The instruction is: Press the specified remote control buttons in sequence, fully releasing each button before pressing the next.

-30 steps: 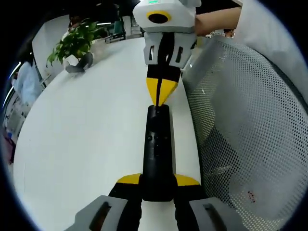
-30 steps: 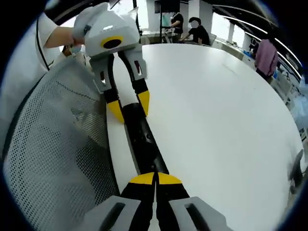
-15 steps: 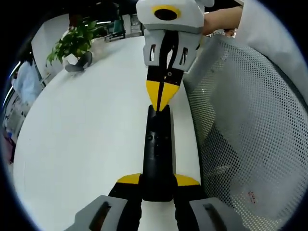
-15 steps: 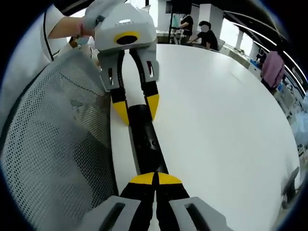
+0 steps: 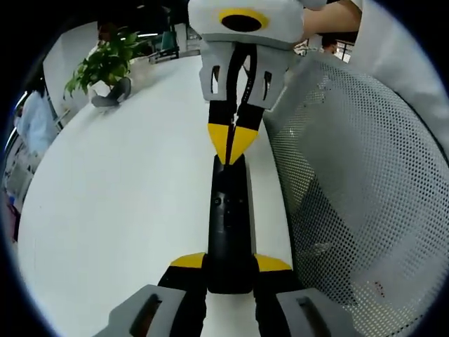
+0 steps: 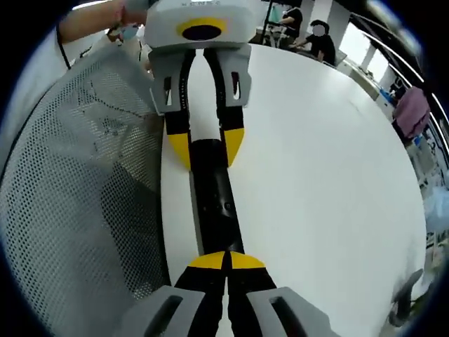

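Remote control (image 5: 229, 225) lies lengthwise at the center of the left gripper view on the white table (image 5: 119, 189), its near end clamped between the left gripper (image 5: 229, 265) jaws. The right gripper (image 5: 231, 144), jaws closed together, rests its yellow tips on the remote's far end, beside a mesh chair back (image 5: 358, 189) at frame right.

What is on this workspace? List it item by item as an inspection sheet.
Surface: white table, bare around the job.
Job's things: black remote lying near the table edge.
Clutter: nothing seen.
Grippers: left gripper clamps the remote's near end; right gripper shut, tips together on the remote's other end.
Cables: nothing seen.
Surroundings: mesh chair back beside the table; potted plant at the far edge; people seated beyond.
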`<action>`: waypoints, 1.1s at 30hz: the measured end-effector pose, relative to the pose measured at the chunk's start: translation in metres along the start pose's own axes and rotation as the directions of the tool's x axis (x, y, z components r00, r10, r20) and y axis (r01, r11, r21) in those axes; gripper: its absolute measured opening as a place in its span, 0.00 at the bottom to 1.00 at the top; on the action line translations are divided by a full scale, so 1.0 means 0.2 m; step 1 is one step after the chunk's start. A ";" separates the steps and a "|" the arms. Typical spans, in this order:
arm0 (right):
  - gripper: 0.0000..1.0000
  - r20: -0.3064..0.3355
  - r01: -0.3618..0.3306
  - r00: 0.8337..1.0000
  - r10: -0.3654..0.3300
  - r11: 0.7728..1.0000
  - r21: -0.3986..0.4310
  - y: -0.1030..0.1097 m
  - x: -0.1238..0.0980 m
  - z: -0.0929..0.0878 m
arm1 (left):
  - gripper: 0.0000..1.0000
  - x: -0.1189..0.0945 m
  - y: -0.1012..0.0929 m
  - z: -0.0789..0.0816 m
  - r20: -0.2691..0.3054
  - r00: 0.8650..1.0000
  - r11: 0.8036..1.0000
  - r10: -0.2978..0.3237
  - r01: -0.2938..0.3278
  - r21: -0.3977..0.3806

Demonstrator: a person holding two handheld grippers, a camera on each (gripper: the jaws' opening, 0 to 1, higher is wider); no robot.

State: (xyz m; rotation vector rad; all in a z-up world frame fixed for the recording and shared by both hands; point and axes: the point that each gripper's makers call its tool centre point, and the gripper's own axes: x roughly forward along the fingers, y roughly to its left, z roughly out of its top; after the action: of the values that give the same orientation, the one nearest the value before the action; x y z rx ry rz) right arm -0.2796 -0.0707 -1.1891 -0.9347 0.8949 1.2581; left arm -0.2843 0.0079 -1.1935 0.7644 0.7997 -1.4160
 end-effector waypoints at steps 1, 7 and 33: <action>0.00 -0.003 0.019 1.000 -0.019 1.000 -0.024 0.00 0.00 0.00 | 0.24 0.00 0.00 0.00 -0.006 1.000 1.000 0.001 -0.001 -0.002; 0.00 0.006 0.022 1.000 -0.022 1.000 -0.015 0.01 -0.01 -0.01 | 0.24 0.00 -0.01 0.01 -0.032 0.999 1.000 0.001 -0.001 0.002; 0.00 0.166 -0.038 0.986 0.020 0.994 0.105 0.03 -0.01 0.04 | 0.24 0.00 -0.01 0.00 0.029 0.999 0.999 0.024 -0.023 -0.033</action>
State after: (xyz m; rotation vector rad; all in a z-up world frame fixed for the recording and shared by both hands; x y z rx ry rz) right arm -0.2861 -0.0627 -1.1847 -0.7234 0.8397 1.2792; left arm -0.2859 0.0075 -1.1941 0.7238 0.7874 -1.3872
